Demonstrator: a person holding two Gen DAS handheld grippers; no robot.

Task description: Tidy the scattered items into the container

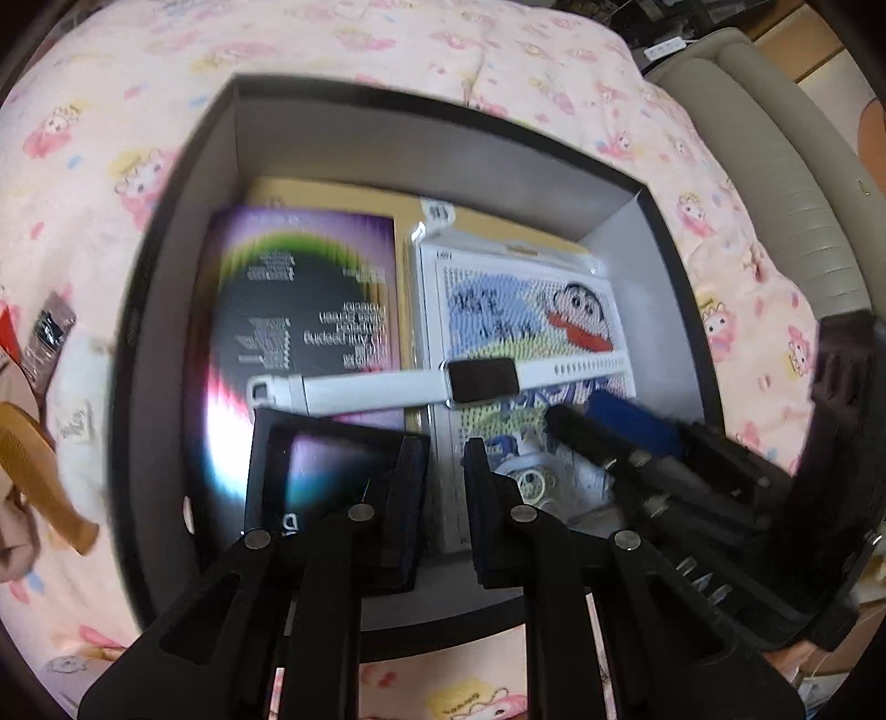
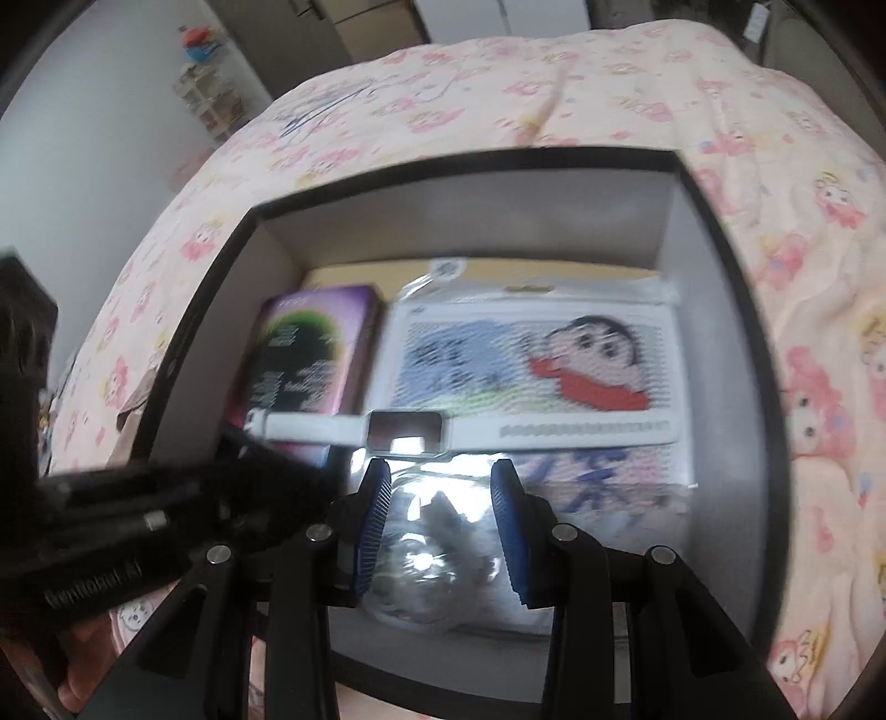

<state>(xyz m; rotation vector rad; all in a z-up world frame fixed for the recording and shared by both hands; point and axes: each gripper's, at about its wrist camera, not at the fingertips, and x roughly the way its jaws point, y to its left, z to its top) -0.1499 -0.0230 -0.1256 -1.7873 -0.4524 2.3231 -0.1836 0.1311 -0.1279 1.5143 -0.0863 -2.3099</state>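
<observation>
Box (image 1: 183, 232) fills the middle of both views, on the pink blanket (image 1: 387, 50). Left gripper (image 1: 443, 487) and right gripper (image 2: 440, 531) hang open inside. Either could bump the white watch (image 1: 482, 379) lying across the things.

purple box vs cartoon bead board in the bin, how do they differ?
The purple box is dark with a rainbow ring and printed text; the cartoon bead board is white-framed, shows a cartoon boy, and is bagged in clear plastic. The box sits left, the board right. Both lie flat under the white watch.
</observation>
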